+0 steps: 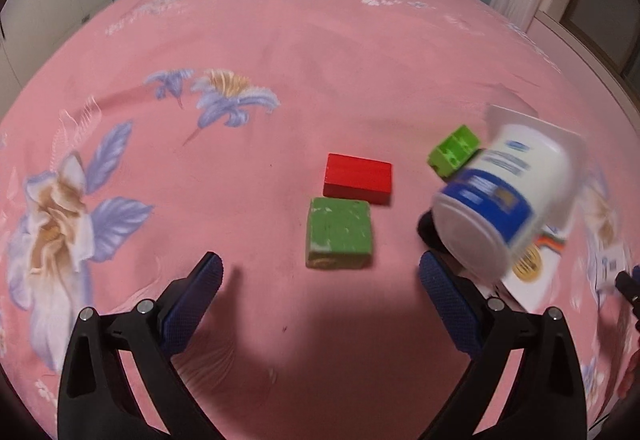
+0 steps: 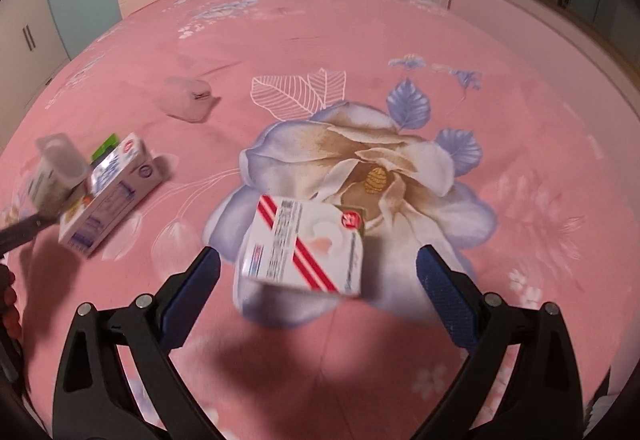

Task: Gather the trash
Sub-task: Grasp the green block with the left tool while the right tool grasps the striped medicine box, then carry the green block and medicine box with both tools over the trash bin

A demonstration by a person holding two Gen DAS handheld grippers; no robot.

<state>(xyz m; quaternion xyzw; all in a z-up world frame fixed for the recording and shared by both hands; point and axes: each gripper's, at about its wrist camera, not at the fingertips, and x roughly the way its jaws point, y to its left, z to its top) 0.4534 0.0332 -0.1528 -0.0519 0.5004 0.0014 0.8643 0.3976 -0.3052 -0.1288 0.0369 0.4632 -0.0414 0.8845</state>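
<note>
The left gripper (image 1: 320, 272) hangs over the pink floral bedsheet (image 1: 280, 40) with its jaws spread wide and nothing between them. Just beyond its fingertips lies a green block (image 1: 339, 233), and a red block (image 1: 357, 179) sits touching that block's far edge. To the right of the green block a blue-and-white cup (image 1: 496, 196) is tipped on its side, blurred, just beside the gripper's right finger, with a small green brick (image 1: 454, 151) behind it.

The right gripper (image 2: 318, 272) is likewise spread wide. A red-striped white box (image 2: 306, 246) sits between its fingers, touching neither. Left of that box lies a blue-and-white carton (image 2: 110, 192).
</note>
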